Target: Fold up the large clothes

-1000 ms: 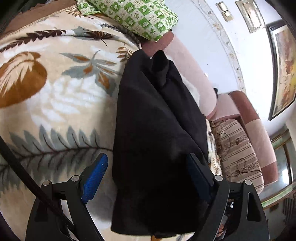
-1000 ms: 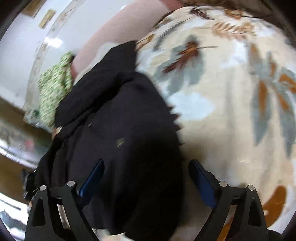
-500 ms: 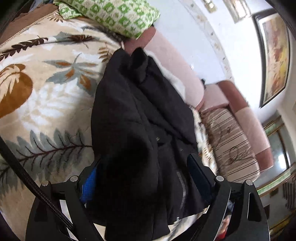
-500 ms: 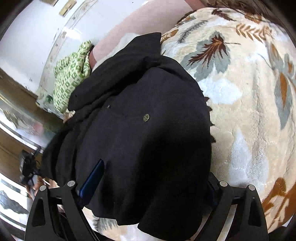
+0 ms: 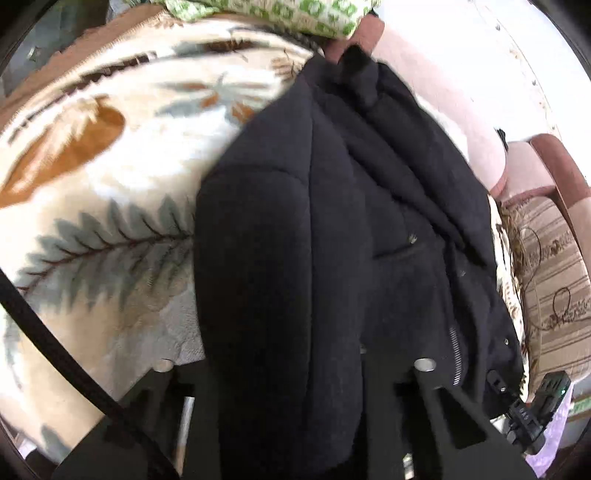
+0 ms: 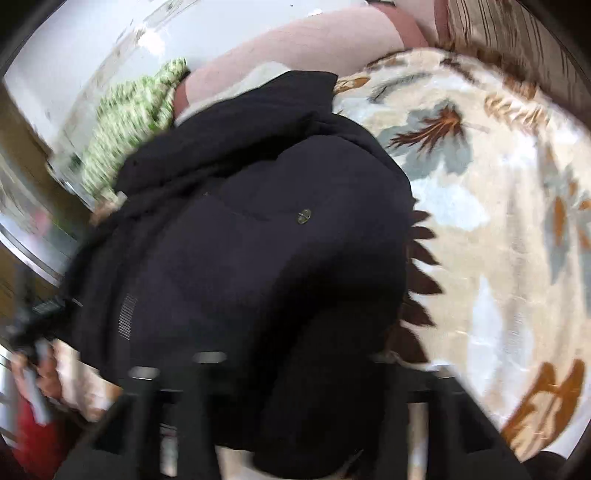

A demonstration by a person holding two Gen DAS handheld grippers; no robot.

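A large black jacket lies on a leaf-patterned blanket, its far end reaching a pink sofa back. My left gripper is closed in on the jacket's near edge, and the dark cloth bulges over it and hides the fingertips. In the right wrist view the same jacket, with a metal button and a zip, fills the middle. My right gripper has its jaws drawn in around a thick fold of it. Both views are blurred by motion.
A green checked pillow lies at the far end of the blanket. A striped cushion and pink sofa back are on the right. The other gripper's body shows at lower right. The blanket spreads right of the jacket.
Both grippers were open over the jacket's edge; they have pushed into the cloth and closed on it. The jacket's near edge now bunches up over the fingers.
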